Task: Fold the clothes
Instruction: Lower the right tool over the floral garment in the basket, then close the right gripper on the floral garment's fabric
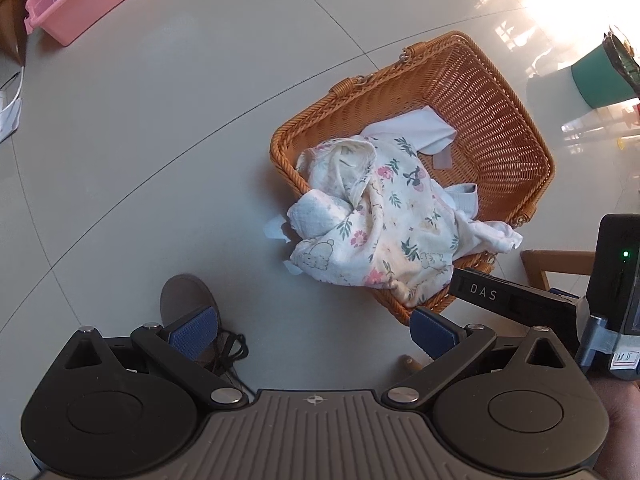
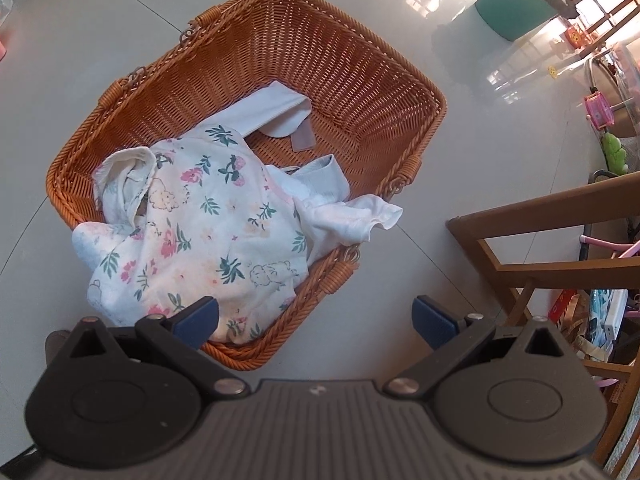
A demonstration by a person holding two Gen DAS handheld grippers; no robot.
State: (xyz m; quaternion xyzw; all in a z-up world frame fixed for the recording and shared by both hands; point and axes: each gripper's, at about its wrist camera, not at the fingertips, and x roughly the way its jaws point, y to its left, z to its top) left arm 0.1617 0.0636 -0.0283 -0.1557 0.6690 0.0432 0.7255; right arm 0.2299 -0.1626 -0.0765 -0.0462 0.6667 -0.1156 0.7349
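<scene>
I am holding both grippers above a pale tiled floor (image 1: 168,128), looking down on a brown wicker basket (image 2: 360,92) that is sitting on it. The left gripper (image 1: 312,332) is hanging with its blue-padded fingers (image 1: 192,330) spread wide apart and nothing between them; the basket is lying at about 1 o'clock from it. The right gripper (image 2: 316,318) is likewise gaping, its fingers (image 2: 434,322) apart and empty, hovering just over the near rim of the basket, which is filling the view from 10 to 1 o'clock. A crumpled floral garment (image 2: 208,232), cream with pink flowers, green leaves and little outlined animals, is heaped in the near half of the basket and is spilling over its near rim. Beside it, toward 1 o'clock in the right wrist view, a white ruffled garment (image 2: 352,216) is draping over the rim, and a pale grey piece (image 2: 276,104) is lying deeper in the basket against the far wall. In the left wrist view I am seeing the side of the right gripper's body at 3 o'clock, marked DAS. A pink plastic tub (image 1: 80,0) is standing well apart at 10 o'clock in that view, a teal bin (image 2: 508,4) at 1 o'clock in the right wrist view, and a wooden chair frame (image 2: 536,236) at 3 o'clock.
</scene>
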